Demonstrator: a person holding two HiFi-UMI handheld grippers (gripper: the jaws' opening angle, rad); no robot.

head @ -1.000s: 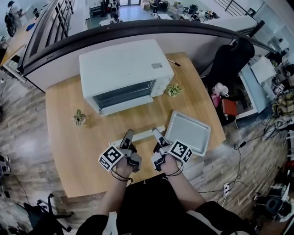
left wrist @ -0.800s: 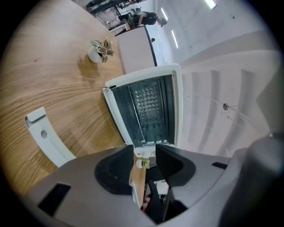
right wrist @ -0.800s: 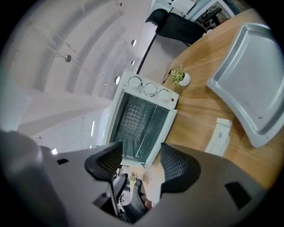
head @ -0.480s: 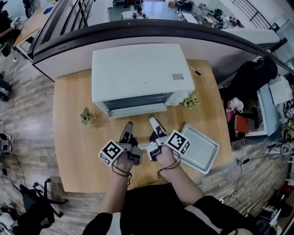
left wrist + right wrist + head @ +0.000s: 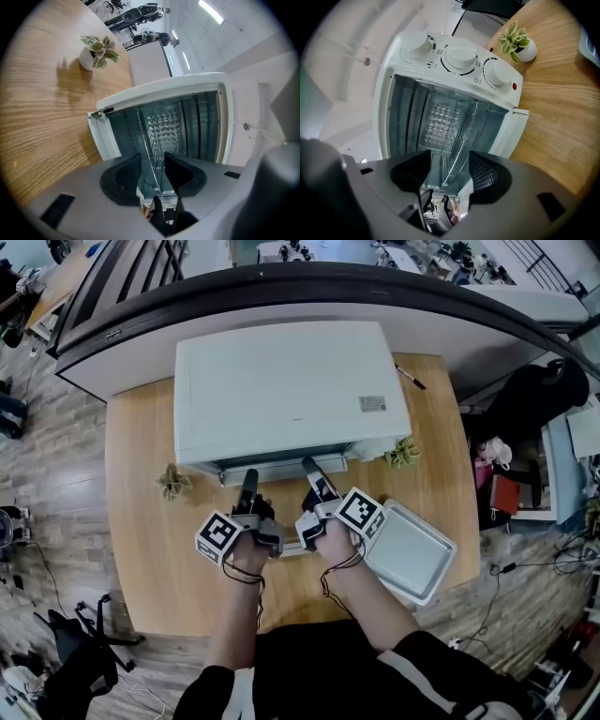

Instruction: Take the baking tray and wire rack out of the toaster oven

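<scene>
- Steel wire rack (image 5: 151, 136) sits inside the toaster oven (image 5: 281, 390), across the middle of the cavity. The oven fills the upper centre of the head view, its door dropped open towards you.
- Baking tray (image 5: 411, 549) is already out. It lies on the wooden table (image 5: 141, 521) at lower right, well apart from the oven mouth.
- Your left gripper (image 5: 152, 161) stands at the oven mouth with its jaws spread. The rack's front edge lines up with the gap, and neither pad presses on it.
- Your right gripper (image 5: 450, 161) stands just beside it, jaws apart though they have just been narrowing. The rack edge lines up with that gap too, unpinched.
- Step in hand, by my judgement: the approach to the rack, with the tray half of the job done.
- Next move calls for easing both grippers forward until the front bar sits between the pads. Close evenly, then draw the rack straight out and level, so it does not bind on its rails.
</scene>
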